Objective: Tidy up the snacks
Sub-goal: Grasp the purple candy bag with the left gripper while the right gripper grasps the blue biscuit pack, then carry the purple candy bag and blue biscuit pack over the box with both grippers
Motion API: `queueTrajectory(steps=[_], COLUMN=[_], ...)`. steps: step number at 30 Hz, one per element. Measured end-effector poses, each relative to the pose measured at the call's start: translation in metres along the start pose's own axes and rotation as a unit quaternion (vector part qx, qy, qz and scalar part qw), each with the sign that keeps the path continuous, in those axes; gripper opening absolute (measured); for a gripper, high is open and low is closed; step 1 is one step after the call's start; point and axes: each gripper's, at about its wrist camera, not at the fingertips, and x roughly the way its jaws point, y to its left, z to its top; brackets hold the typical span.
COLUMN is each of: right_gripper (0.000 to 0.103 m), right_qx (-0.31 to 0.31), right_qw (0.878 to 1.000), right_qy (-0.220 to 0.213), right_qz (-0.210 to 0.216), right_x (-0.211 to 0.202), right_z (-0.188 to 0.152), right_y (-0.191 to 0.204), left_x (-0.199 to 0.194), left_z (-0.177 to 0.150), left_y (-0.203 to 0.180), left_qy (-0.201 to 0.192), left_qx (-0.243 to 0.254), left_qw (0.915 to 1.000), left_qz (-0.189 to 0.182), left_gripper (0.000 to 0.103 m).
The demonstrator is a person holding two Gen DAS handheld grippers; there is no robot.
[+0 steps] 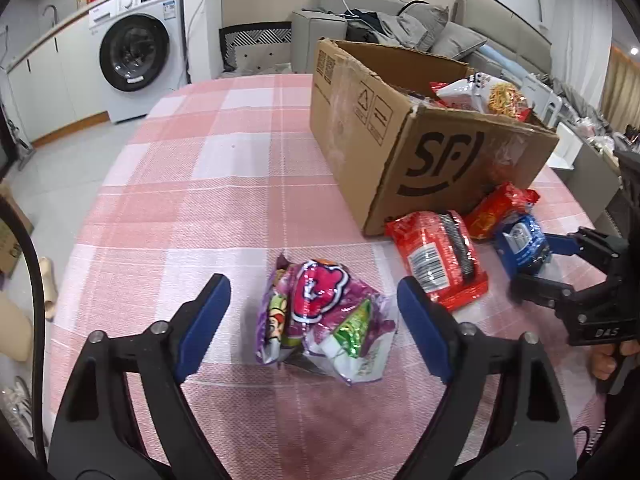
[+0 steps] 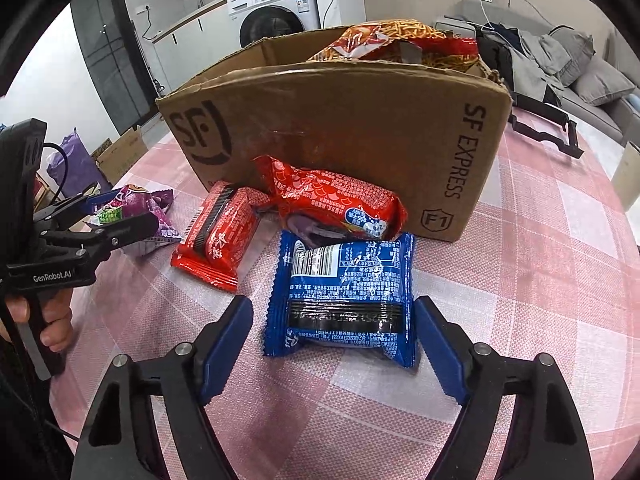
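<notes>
On the pink checked tablecloth (image 1: pixel 208 184), my left gripper (image 1: pixel 314 320) is straddling the purple snack bag (image 1: pixel 324 320), pads clear; my right gripper (image 2: pixel 334 340) is bracketing the blue packet (image 2: pixel 344 296), not pressing.

Left gripper (image 1: pixel 314 314): angled down toward the table, jaws apart w/ a gap each side, blue pads (image 1: pixel 204 320) touching nothing. Right gripper (image 2: pixel 334 338): same downward tilt, jaws apart; right pad (image 2: pixel 440 344) just beside what lies between them, left pad clear. Each gripper is held by a hand (image 2: pixel 48 316) on its black handle, fingers wrapped round the grip.
</notes>
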Motion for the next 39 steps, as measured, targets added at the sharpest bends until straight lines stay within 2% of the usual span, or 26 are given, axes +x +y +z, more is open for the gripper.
queueTrajectory(steps=[5,8,10,13,27,35,36,39], right_gripper=[0.081,0.081,0.081,0.081,0.081,0.058,0.05,0.047], right_qx=[-0.002,0.001,0.006,0.015,0.01,-0.002,-0.004,0.0], right_qw=[1.0,1.0,1.0,1.0,1.0,1.0,1.0,1.0], right_qy=[-0.001,-0.001,-0.003,-0.008,-0.009,-0.014,-0.014,-0.012], right_qz=[-0.002,0.0,0.002,0.005,-0.006,-0.003,-0.002,0.012], right_x=[0.0,0.0,-0.001,-0.004,-0.001,-0.006,-0.007,-0.011], right_z=[-0.001,-0.001,0.0,0.001,-0.001,-0.003,-0.003,-0.001], right_y=[0.0,0.0,-0.002,-0.005,-0.001,0.006,0.006,0.002], left_x=[0.0,-0.002,-0.004,-0.006,-0.023,-0.028,-0.029,-0.032], left_z=[-0.001,-0.002,-0.002,-0.001,0.001,0.002,0.002,0.003], left_y=[-0.003,-0.005,-0.005,-0.002,-0.004,-0.002,-0.002,-0.001], left_qy=[0.003,0.001,-0.003,-0.004,-0.029,-0.036,-0.036,-0.039], left_qx=[0.005,0.01,0.011,0.006,0.001,-0.004,-0.004,-0.008], left_qw=[0.9997,0.9997,0.9997,0.9994,0.9988,0.9986,0.9986,0.9984], left_qz=[-0.023,-0.022,-0.024,-0.034,-0.041,-0.038,-0.039,-0.04], left_gripper=[0.065,0.061,0.048,0.043,0.042,0.042,0.042,0.042])
